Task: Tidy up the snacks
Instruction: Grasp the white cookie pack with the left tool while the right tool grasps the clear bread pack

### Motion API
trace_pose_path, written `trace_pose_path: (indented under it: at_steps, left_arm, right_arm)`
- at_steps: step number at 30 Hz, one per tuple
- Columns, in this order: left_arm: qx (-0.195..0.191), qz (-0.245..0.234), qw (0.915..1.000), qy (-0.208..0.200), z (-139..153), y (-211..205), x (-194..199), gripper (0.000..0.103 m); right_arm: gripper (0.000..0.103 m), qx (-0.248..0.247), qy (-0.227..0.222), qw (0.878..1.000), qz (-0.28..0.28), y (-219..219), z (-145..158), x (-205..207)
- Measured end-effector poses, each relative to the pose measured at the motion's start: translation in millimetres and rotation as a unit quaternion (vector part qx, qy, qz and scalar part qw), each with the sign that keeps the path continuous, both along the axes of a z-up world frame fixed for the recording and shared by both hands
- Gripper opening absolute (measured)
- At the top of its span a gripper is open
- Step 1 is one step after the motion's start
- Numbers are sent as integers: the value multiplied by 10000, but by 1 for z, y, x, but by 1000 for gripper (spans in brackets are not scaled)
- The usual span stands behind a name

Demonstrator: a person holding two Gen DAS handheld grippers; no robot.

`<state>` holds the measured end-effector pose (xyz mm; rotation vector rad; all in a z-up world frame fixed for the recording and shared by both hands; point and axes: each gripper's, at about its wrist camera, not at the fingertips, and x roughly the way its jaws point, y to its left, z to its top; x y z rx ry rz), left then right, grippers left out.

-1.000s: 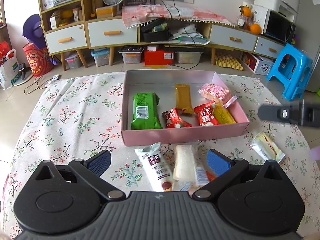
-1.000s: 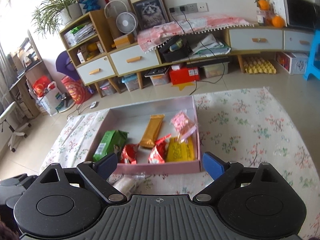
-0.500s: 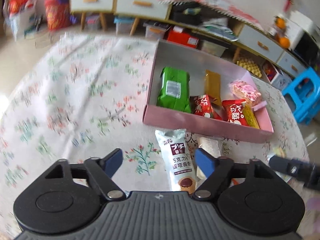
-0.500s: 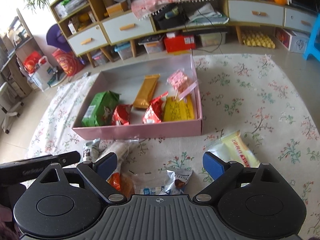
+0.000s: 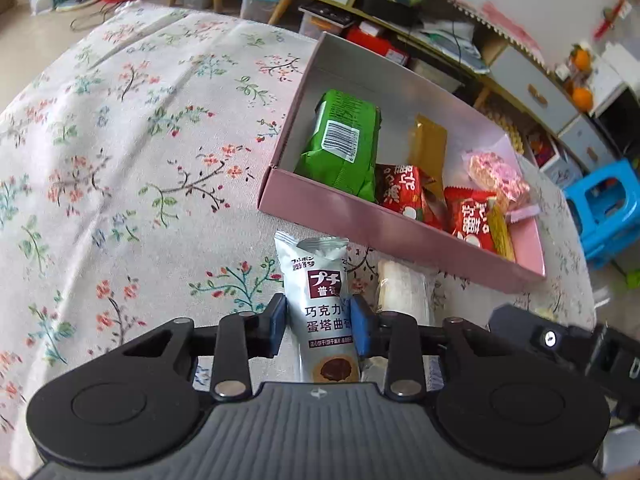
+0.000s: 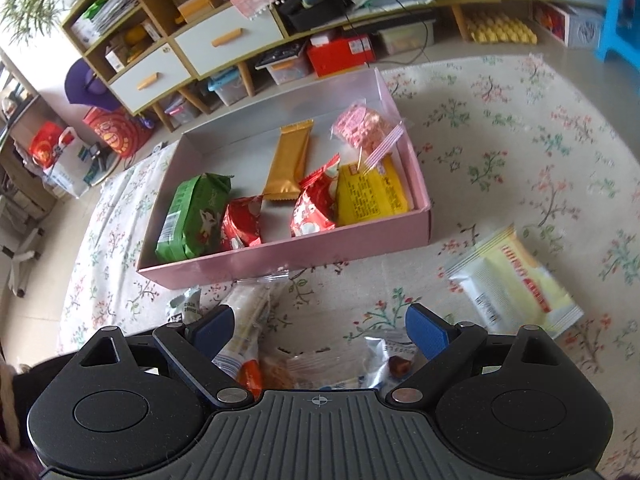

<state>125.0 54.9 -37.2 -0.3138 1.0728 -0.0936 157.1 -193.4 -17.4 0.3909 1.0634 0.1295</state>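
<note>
Right now the left gripper [image 5: 319, 322] is clamped on a long silver-white snack packet [image 5: 322, 300], its blue pads pressing both long edges at the lower centre of the left wrist view. This packet has a dark red label block, Chinese lettering and a picture of a chocolate tart near its bottom end; its crimped top points toward the pink box [image 5: 400, 236]. It lies on the flower-printed cloth of the desk [image 5: 120, 160], just in front of the box's near wall. Just to its right lies one pale roll in clear wrap [image 5: 404, 292].

Inside the box, counted in the right wrist view at centre frame: one green packet [image 6: 194, 216], two red packets [image 6: 242, 226] [image 6: 316, 204], one gold bar [image 6: 290, 160], one yellow packet [image 6: 370, 194] and one clear bag of pink sweets [image 6: 362, 126], six items in all.

The right gripper [image 6: 320, 330] stands wide, with nothing between its blue pads. Below it, at the bottom centre of the right wrist view, sit a clear bag with brown pieces [image 6: 304, 368] and a crumpled silver wrapper [image 6: 384, 360]. One white and yellow packet [image 6: 516, 284] lies apart on the cloth at the right of that frame, near the box's right corner.
</note>
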Motion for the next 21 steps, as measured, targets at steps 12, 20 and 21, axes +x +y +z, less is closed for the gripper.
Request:
trace_pose_path:
  at_steps: [12, 20, 21]
  left_arm:
    - [1188, -387, 9918, -280, 7, 31, -10, 29]
    - [1201, -233, 9917, -404, 9, 53, -20, 40]
    - [1201, -235, 9917, -402, 9, 54, -21, 46]
  right_arm:
    - [94, 203, 214, 9995, 57, 33, -4, 10]
    - [92, -93, 195, 9994, 278, 66, -10, 19]
    - [90, -168, 187, 9992, 296, 69, -11, 20]
